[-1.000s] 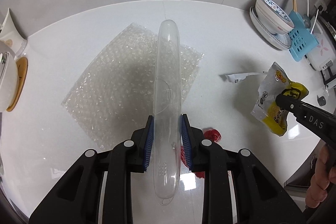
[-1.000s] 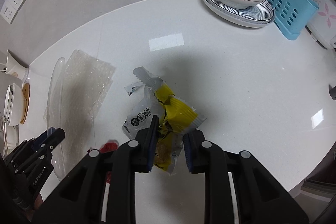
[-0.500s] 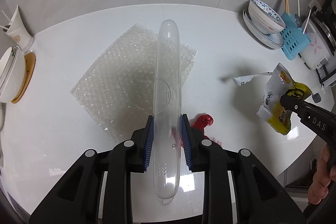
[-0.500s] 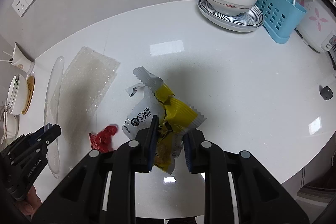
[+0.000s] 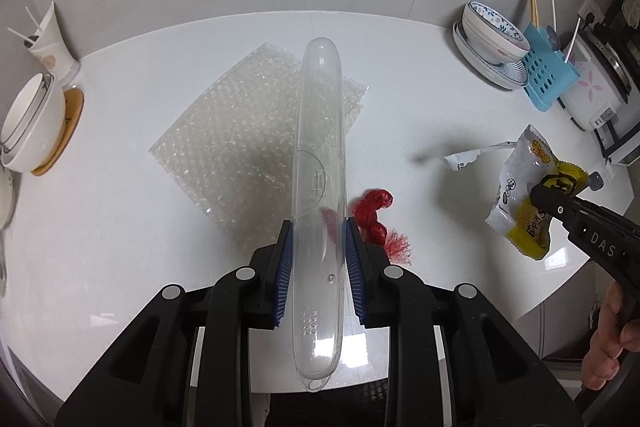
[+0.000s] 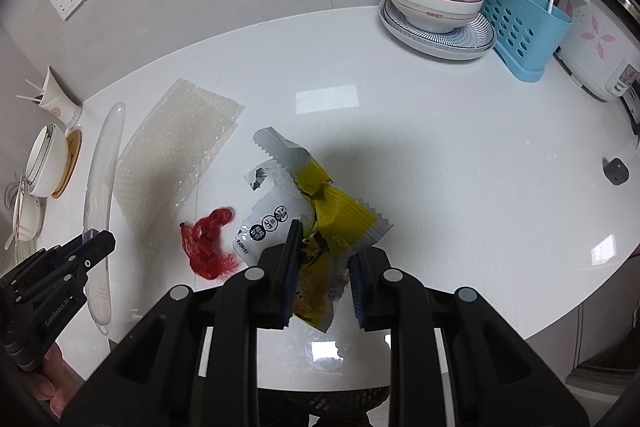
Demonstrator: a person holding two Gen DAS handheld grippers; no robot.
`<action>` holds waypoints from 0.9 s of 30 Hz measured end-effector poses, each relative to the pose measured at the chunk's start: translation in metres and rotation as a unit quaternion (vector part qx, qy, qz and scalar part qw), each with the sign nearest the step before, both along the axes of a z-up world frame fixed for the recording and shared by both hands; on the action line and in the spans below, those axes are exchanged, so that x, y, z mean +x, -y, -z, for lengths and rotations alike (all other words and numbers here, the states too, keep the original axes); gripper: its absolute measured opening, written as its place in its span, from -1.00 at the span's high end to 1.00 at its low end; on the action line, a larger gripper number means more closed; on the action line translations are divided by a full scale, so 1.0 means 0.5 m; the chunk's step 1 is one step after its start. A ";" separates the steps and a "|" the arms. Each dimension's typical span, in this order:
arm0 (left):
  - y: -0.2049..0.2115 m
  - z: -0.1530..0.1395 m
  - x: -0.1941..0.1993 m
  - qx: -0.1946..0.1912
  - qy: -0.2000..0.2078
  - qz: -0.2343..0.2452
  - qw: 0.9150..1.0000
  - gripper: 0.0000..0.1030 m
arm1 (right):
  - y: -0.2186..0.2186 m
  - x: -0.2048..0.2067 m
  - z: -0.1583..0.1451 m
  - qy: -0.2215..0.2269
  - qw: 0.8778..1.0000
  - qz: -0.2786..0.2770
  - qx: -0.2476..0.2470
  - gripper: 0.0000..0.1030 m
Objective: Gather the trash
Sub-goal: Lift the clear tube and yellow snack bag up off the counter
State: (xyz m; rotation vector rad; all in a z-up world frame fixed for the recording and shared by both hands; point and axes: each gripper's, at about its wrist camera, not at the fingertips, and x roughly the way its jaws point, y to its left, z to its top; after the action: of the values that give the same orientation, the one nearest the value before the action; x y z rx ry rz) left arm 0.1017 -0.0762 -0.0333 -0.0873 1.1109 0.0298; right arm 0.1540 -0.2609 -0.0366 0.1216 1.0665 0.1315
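The left gripper (image 5: 316,259) clamps a long clear plastic case (image 5: 319,163) by its lower half, above the white table (image 5: 120,259); stiff, slick and light, it looks liable to slide between the pads. The right gripper (image 6: 324,267) pinches a crumpled yellow-and-silver snack wrapper (image 6: 320,211), limp and weightless, best taken where the folds bunch. On the table remain a bubble-wrap sheet (image 5: 240,135) and a red mesh scrap (image 5: 372,215). Only the right view shows the small dark knob (image 6: 616,171) clearly.
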 end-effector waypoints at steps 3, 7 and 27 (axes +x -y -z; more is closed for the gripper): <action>0.001 -0.004 -0.020 0.001 0.002 -0.001 1.000 0.52 | 0.004 -0.021 -0.004 0.006 1.000 -0.003 0.002 0.60; 0.009 -0.009 -0.043 0.003 0.005 -0.003 1.000 0.52 | 0.011 -0.050 -0.010 0.013 1.000 -0.007 0.003 0.60; 0.039 0.000 -0.183 -0.004 0.006 -0.006 1.000 0.52 | 0.045 -0.190 0.002 0.022 0.999 -0.042 -0.002 0.60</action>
State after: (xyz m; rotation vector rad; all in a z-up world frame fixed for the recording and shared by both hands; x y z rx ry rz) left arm 0.0100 -0.0959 -0.0332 -0.1012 1.0985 0.0354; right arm 0.0590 -0.2836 -0.0377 0.0708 1.0283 0.2074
